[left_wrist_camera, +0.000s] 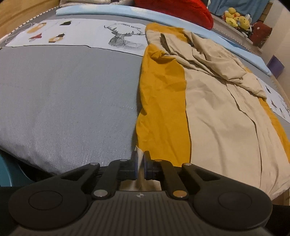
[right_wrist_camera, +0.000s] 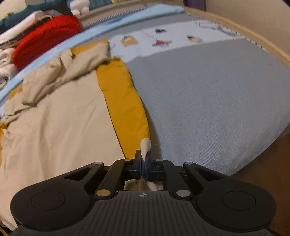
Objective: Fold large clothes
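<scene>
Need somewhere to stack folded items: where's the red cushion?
In the left wrist view the red cushion sits at the bed's far edge, beyond the yellow-and-beige garment.

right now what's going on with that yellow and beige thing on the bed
A person is folding a large mustard and beige garment spread on a grey bed. The left gripper is shut on a near corner of its fabric, and the right gripper is shut on the opposite near corner. The far end is bunched up near a red pillow.
</scene>
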Demonstrator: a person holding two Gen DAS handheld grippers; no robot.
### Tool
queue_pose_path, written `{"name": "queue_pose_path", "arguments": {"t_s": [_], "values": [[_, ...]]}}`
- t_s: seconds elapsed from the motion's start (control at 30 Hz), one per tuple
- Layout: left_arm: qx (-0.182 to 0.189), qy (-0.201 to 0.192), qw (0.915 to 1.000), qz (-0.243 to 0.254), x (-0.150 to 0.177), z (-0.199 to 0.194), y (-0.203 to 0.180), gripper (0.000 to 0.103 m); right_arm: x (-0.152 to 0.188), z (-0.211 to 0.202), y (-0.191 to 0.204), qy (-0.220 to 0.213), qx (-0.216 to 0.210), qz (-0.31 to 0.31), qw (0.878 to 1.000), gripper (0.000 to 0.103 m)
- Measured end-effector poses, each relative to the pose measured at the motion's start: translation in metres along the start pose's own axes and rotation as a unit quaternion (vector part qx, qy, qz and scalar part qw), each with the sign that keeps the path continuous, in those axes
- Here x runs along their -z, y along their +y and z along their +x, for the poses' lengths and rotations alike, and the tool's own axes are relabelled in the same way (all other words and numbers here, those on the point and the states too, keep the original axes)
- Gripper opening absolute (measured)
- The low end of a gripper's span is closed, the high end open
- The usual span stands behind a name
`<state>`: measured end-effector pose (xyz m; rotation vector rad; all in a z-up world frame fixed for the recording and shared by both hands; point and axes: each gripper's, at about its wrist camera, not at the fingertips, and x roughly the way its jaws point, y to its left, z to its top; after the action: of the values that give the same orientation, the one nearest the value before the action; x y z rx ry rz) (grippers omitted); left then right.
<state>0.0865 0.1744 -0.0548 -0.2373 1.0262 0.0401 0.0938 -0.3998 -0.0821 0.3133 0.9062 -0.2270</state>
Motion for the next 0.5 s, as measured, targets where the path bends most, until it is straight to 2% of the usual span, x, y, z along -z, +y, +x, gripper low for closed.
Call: {"name": "queue_pose_path", "arguments": {"t_s": [0.1, 0.23, 0.43, 0.5], "values": [[-0.003, 0.026, 0.9995, -0.018, 0.000, 0.009, 0.004, 0.011, 0.002, 0.002, -0.002, 0.010, 0.008, 0.001, 1.000, 0.003], [-0.014, 0.044, 0.9987, -0.023, 0.001, 0.019, 0.008, 0.031, 0.007, 0.013, -0.004, 0.032, 0.038, -0.004, 0.999, 0.010], [-0.021, 0.044, 0.9988, -0.003, 0.003, 0.023, 0.004, 0.034, 0.011, 0.019, 0.000, 0.037, 0.050, -0.025, 0.998, 0.012], [-0.024, 0.040, 0.9988, 0.010, 0.004, 0.022, 0.001, 0.025, 0.012, 0.021, 0.002, 0.039, 0.052, -0.035, 0.997, 0.012]]}}
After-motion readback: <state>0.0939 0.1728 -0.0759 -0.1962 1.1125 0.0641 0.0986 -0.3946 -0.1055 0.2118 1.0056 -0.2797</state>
